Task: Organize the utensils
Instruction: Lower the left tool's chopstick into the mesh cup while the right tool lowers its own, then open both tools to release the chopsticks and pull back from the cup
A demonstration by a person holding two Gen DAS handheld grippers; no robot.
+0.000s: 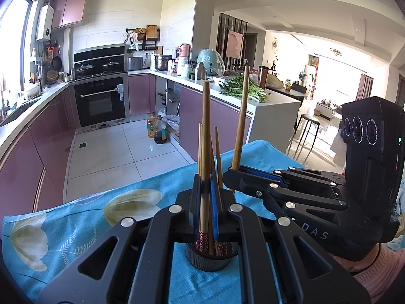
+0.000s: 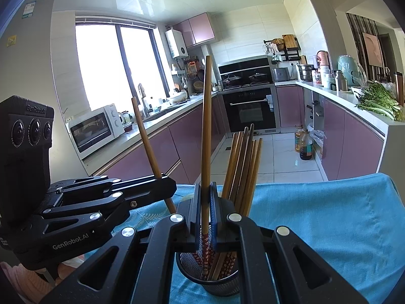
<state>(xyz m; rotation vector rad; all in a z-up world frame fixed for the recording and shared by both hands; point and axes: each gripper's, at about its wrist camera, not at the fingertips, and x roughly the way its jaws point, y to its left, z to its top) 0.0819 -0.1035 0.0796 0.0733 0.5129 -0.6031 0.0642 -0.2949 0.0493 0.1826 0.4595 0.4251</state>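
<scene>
A black mesh cup [image 2: 217, 276] stands on the blue flowered cloth [image 2: 316, 223] and holds several wooden chopsticks [image 2: 244, 167] with red patterned ends. My left gripper [image 1: 205, 192] is shut on one upright chopstick [image 1: 205, 131] whose lower end reaches into the cup [image 1: 210, 259]. My right gripper [image 2: 205, 200] is shut on another upright chopstick [image 2: 206, 126], its patterned end inside the cup. Each gripper shows in the other's view, the right gripper [image 1: 234, 171] holding its chopstick [image 1: 241, 116], the left gripper [image 2: 164, 177] holding its chopstick [image 2: 145, 136].
The cloth-covered table edge [image 1: 101, 197] faces a kitchen with purple cabinets. Oil bottles [image 1: 157, 129] stand on the tiled floor. Greens [image 1: 243, 88] lie on the counter. A microwave [image 2: 95, 129] sits on the left counter. A black stool [image 1: 307, 126] stands at right.
</scene>
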